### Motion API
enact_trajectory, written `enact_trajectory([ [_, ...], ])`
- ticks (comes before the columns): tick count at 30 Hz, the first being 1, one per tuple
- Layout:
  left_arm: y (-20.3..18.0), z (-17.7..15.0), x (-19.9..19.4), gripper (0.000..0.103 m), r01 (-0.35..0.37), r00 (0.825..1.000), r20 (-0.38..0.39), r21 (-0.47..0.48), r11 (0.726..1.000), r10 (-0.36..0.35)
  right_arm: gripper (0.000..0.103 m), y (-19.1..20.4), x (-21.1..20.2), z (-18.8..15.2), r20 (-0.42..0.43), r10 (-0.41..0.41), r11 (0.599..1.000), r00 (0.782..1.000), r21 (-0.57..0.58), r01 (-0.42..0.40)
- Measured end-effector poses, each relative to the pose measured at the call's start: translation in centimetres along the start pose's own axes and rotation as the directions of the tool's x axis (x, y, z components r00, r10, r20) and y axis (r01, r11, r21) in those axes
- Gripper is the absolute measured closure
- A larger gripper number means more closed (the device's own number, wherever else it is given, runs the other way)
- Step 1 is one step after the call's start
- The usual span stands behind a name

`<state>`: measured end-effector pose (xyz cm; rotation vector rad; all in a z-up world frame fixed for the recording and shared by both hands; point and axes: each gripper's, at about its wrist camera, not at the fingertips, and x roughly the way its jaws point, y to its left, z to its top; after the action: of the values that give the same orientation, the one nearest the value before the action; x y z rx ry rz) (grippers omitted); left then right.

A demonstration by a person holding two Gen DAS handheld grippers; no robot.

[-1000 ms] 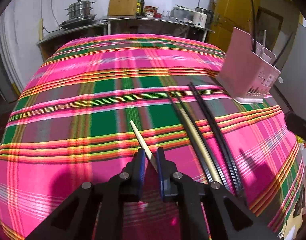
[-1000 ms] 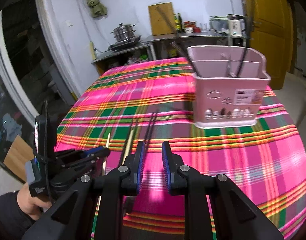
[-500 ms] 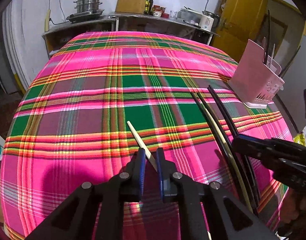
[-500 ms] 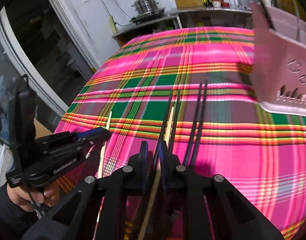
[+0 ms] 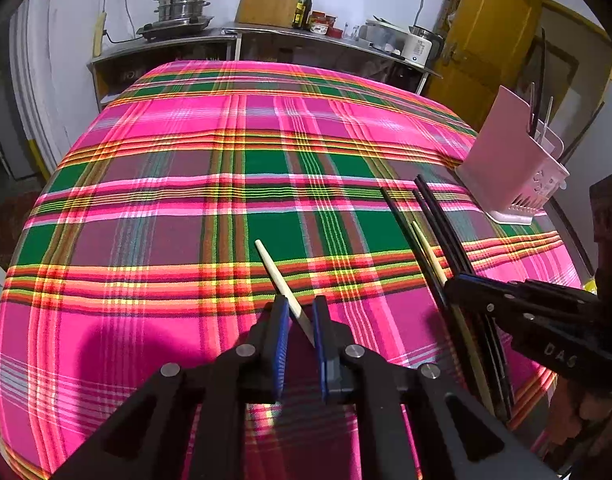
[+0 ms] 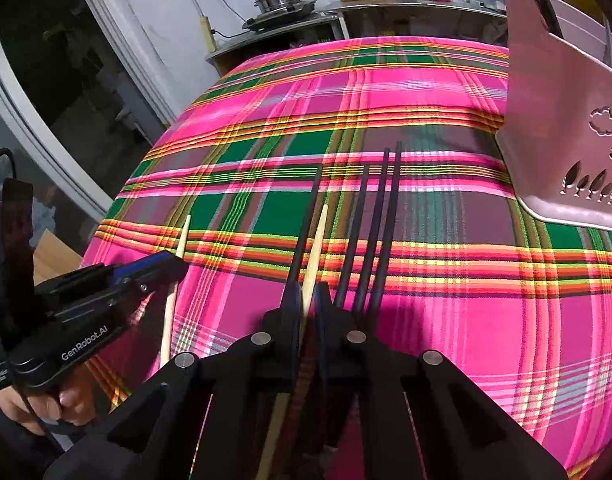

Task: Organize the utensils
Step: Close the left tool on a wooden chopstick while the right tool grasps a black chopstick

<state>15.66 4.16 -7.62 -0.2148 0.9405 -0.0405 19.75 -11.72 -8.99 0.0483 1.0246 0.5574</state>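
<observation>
Your left tool point(image 5: 299, 316) is clamped on one pale chopstick point(image 5: 275, 272), which points forward and left above the tabletop point(image 5: 145, 200). Your right tool point(image 6: 306, 300) is closed on a second pale chopstick point(image 6: 316, 244) lying beside the black chopsticks point(image 6: 380, 224). The pink holder point(image 6: 562, 120) stands ahead and right of it, nearer your right hand. Its compartments are cut off from view.

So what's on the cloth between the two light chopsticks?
One black chopstick, just left of the right gripper's light chopstick. Otherwise bare cloth up to the left one, per the right wrist view.
</observation>
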Motion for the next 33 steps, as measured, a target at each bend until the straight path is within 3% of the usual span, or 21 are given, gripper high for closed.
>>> enact_trajectory([
  [8, -0.4, 0.9, 0.7, 0.091, 0.019, 1.000, -0.012, -0.015, 1.000, -0.019, 0.095, 0.7, 0.8, 1.3, -0.017, -0.063, 0.998, 0.998, -0.017, 0.062],
  [21, 0.3, 2.1, 1.5, 0.091, 0.050, 0.998, -0.033, -0.081, 0.995, -0.053, 0.095, 0.7, 2.2, 3.6, -0.033, -0.092, 0.995, 0.995, -0.031, 0.091],
  [33, -0.4, 2.9, 2.2, 0.091, -0.005, 0.999, -0.035, -0.082, 0.997, 0.002, 0.096, 0.5, 2.9, 4.6, -0.035, -0.091, 0.995, 0.995, -0.034, 0.090],
])
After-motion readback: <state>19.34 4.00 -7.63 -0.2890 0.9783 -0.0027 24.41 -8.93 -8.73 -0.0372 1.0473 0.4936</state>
